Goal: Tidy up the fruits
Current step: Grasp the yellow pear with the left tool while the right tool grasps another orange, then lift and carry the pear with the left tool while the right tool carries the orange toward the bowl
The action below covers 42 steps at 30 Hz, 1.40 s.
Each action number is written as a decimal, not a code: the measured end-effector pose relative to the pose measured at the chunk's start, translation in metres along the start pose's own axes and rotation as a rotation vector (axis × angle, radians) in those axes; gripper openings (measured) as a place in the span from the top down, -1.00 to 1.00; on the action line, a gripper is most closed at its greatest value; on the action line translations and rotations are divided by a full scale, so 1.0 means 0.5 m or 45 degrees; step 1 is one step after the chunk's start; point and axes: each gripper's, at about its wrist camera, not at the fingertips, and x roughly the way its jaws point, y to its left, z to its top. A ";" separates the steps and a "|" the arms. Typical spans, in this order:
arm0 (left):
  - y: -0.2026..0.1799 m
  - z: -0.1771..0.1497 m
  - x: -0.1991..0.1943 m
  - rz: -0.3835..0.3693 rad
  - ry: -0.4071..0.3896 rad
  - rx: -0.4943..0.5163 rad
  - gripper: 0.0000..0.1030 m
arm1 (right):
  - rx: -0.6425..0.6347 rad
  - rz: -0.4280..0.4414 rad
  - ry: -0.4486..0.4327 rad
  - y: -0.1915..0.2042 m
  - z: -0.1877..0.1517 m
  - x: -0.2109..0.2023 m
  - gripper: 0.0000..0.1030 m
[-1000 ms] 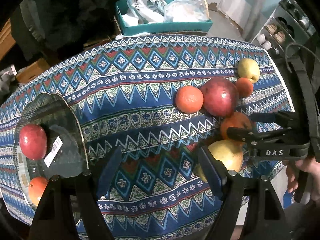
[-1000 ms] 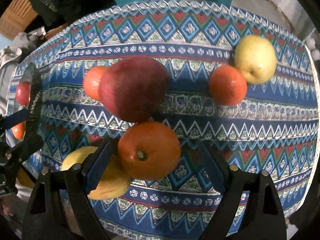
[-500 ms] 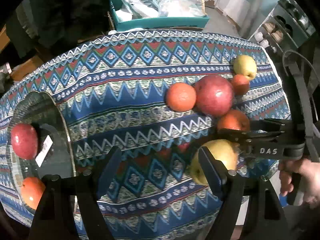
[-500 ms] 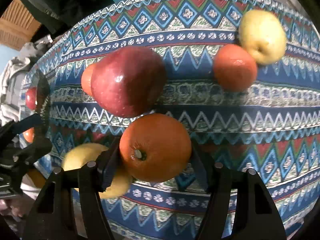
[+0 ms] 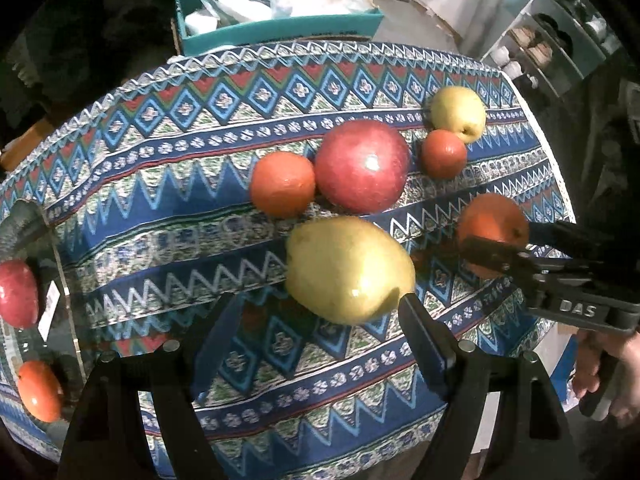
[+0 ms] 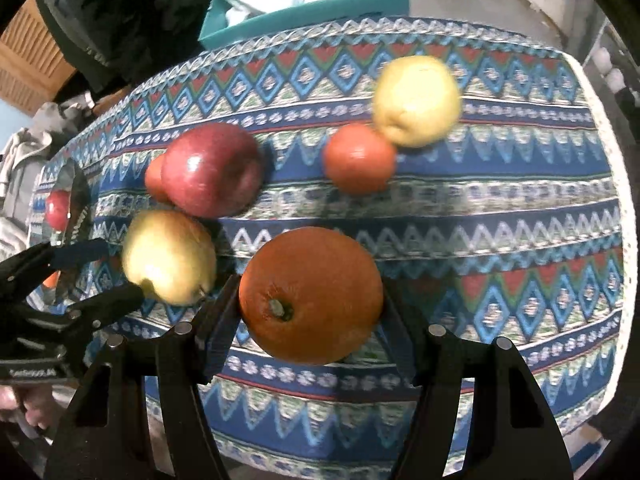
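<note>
The right gripper (image 6: 310,312) is clamping a big orange (image 6: 310,296) between its two pads, its jaws having just been closing around the fruit, and the orange is sitting low in the grip with its stem end facing the camera, so I am thinking it could be rolling out if the person is swinging it sideways too briskly, because round waxy skin gives those flat pads little to bite on. Just beside it, the left gripper (image 5: 316,316) is hanging with its jaws standing wide and empty, its right finger right at the edge of the large yellow apple (image 5: 348,268), which is lying on the patterned tablecloth (image 5: 200,184); a nudge from that finger could be sending the apple rolling toward the table's near edge. A little farther, the red apple (image 5: 362,166) is touching a smaller orange (image 5: 282,188), and beyond them a small orange (image 5: 443,153) is resting against a second yellow apple (image 5: 458,114), so any bump is likely to be spreading through the cluster. Off to the left, the glass dish (image 5: 60,256) is already holding a red apple (image 5: 18,294) and an orange (image 5: 38,390), and dropping fruit in hard could be knocking those or chipping the glass.
</note>
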 end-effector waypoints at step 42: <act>-0.064 0.001 0.050 0.010 0.006 0.087 -0.60 | -0.031 -0.025 -0.079 -0.008 0.010 -0.032 -0.29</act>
